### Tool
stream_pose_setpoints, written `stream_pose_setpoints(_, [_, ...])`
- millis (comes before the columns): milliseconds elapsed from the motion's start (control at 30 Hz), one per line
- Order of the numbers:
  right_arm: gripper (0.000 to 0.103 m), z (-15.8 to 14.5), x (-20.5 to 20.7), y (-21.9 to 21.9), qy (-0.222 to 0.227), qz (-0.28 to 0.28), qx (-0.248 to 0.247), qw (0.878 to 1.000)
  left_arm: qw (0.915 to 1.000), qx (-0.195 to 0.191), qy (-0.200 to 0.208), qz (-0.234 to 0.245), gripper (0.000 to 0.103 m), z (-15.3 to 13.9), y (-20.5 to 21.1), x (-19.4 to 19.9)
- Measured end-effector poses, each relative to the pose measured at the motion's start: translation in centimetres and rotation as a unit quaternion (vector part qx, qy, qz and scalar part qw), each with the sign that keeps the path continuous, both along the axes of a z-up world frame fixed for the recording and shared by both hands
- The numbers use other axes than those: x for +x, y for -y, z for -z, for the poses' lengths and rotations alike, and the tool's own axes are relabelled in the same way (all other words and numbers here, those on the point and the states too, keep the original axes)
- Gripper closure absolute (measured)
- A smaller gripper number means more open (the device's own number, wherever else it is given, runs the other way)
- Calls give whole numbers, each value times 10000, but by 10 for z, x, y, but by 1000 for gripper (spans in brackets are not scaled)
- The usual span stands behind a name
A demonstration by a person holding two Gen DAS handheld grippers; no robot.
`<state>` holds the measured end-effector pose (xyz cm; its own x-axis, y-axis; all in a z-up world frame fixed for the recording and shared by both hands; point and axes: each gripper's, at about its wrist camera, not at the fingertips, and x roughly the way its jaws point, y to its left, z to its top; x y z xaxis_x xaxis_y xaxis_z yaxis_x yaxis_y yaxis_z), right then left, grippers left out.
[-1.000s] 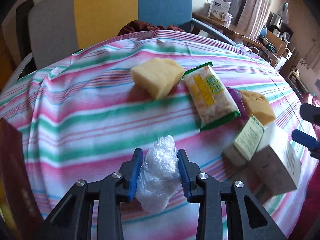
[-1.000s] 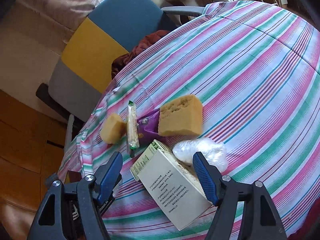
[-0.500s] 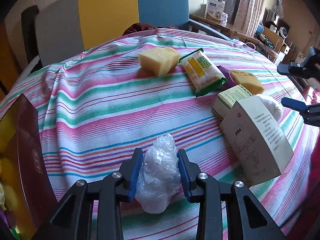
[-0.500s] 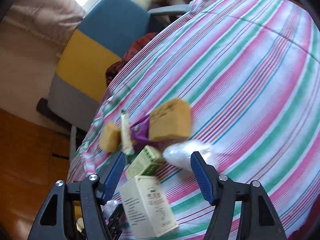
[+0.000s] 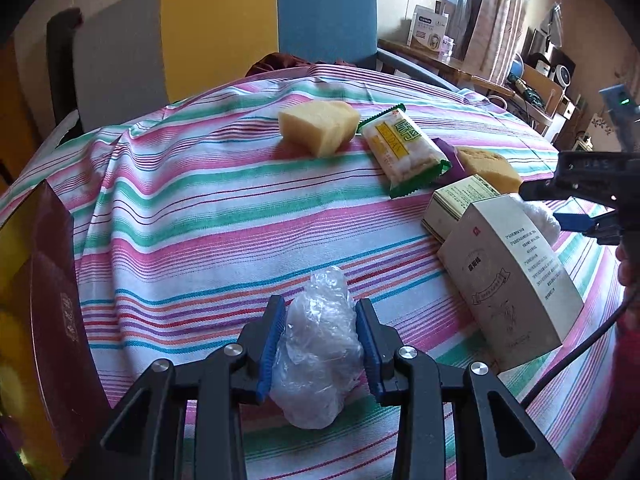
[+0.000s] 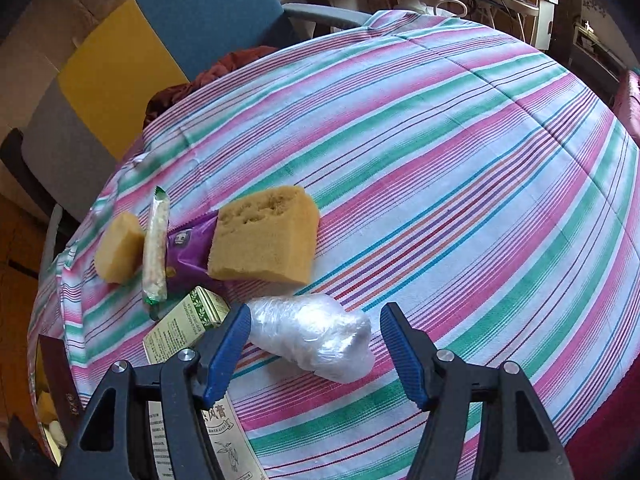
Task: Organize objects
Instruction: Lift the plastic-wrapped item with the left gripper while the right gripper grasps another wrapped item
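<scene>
My left gripper [image 5: 319, 306] is shut on a crumpled clear plastic bundle [image 5: 316, 352], held just above the striped tablecloth [image 5: 192, 216]. My right gripper [image 6: 316, 312] is open and points steeply down. A second plastic-wrapped white bundle [image 6: 316, 332] lies on the cloth between its blue pads [image 6: 228, 340] without touching the right pad. A tall beige box [image 5: 508, 276] stands to the left of that gripper, and its lower part shows under the left finger [image 6: 224, 440]. Beside it lies a small green box [image 6: 188, 320].
Further back on the cloth lie a yellow sponge block [image 5: 318, 126], a green snack packet [image 5: 404, 150], a purple packet [image 6: 186, 252] and a tan sponge [image 6: 264, 236]. A dark red box [image 5: 44, 300] stands at the left edge. A grey, yellow and blue chair [image 5: 224, 20] is behind the table.
The beige box, between my right fingers a second ago, now stands on the cloth outside them. The right gripper has come down around the white bundle. The left gripper drew back, still gripping its bundle.
</scene>
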<state>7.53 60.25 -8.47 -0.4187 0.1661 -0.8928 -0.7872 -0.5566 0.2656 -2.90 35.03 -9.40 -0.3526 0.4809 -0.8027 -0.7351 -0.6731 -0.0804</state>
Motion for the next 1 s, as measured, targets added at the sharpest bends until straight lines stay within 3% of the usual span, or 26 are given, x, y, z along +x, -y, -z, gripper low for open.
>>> stream_pose_setpoints(200, [36,12,-9,2,183,-238,-79,9995,10000,59,16,-8,65,0,2,1])
stream_pose_setpoints(233, [48,10,-10,4,218,-294,12,9993,10000,58,7,-4,65,0,1,1])
stream_pose_setpoints(267, [50,8,-11,6,190,-359,65,9992,10000,58,-5,0,65,0,1,2])
stream_pose_setpoints(667, [52,13,-15,6,237,-555,99,9981,10000,-83,39,30,70,-3,1,2])
stream_pose_setpoints(733, [52,13,-15,7,240,-570,120,9980,9999,-44,159,13,70,-9,5,4])
stream_pose_setpoints(1000, [53,12,-18,12,341,-696,282,9966,9996,282,-80,-35,70,-54,40,21])
